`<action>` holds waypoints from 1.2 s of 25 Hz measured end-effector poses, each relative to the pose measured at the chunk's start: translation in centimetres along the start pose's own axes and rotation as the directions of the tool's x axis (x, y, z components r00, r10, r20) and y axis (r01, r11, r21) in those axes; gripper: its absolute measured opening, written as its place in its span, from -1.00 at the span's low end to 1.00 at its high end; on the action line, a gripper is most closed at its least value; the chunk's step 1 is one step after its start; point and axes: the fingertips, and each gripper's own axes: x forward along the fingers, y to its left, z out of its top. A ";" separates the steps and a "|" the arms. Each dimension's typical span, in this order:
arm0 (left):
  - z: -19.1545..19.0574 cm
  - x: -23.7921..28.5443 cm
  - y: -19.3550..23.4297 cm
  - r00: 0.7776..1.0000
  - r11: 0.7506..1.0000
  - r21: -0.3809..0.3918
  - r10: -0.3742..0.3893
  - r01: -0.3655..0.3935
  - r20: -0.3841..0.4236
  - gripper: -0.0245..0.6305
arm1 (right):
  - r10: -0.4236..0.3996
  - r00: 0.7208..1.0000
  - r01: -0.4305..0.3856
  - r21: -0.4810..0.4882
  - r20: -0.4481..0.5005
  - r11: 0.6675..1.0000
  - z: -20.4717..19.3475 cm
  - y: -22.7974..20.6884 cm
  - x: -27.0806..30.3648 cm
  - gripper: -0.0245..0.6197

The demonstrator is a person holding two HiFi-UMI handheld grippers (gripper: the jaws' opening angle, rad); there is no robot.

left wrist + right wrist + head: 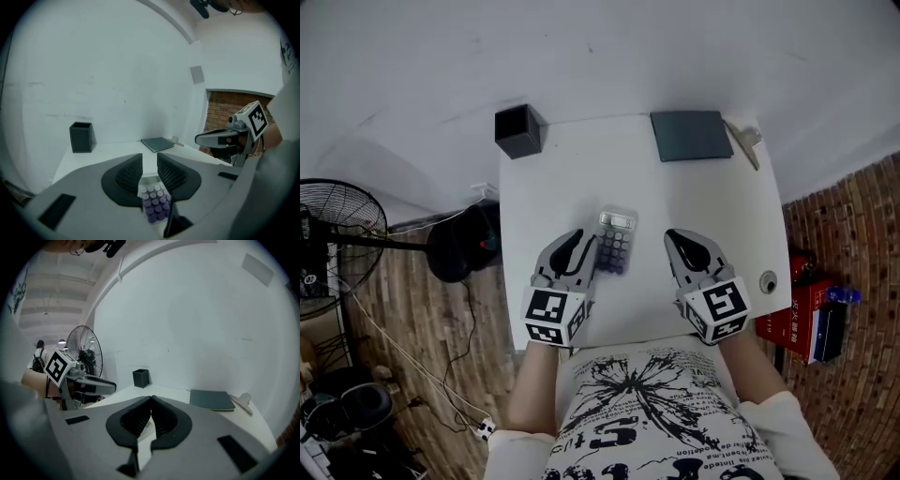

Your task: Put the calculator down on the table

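Note:
The calculator (pixel 616 242), silver with purple keys, lies flat on the white table (pixel 703 202) between my two grippers. My left gripper (pixel 580 238) hangs just left of it and partly overlaps its left edge in the head view. In the left gripper view the calculator (pixel 156 204) shows below, through the narrow gap between the jaws. The pads of the left gripper (pixel 149 157) do not touch it. My right gripper (pixel 674 236) hovers to the right, apart from the calculator. In its own view the right gripper (pixel 151 400) has its tips together and holds nothing.
At the table's far left corner stands a black square holder (pixel 518 130). A dark notebook (pixel 690 135) lies at the far right with a metal clip (pixel 746 140) beside it. A fan (pixel 337 239) and cables are on the floor at the left, red boxes (pixel 802 314) at the right.

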 end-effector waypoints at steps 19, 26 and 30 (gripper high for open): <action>9.4 -7.5 -3.3 0.985 0.982 0.189 -0.029 -0.004 0.170 -0.88 | 0.027 0.973 0.014 -0.177 0.229 0.984 7.6 0.8 -4.6 -0.88; 9.5 -7.5 -3.9 0.982 0.986 0.168 -0.028 -0.004 0.188 -0.88 | 0.027 0.974 0.007 -0.152 0.225 0.988 7.1 0.6 -5.0 -0.88; 9.2 -7.6 -4.3 0.983 0.986 0.168 -0.029 -0.002 0.183 -0.88 | 0.038 0.976 -0.001 -0.168 0.214 0.986 6.6 0.8 -5.3 -0.89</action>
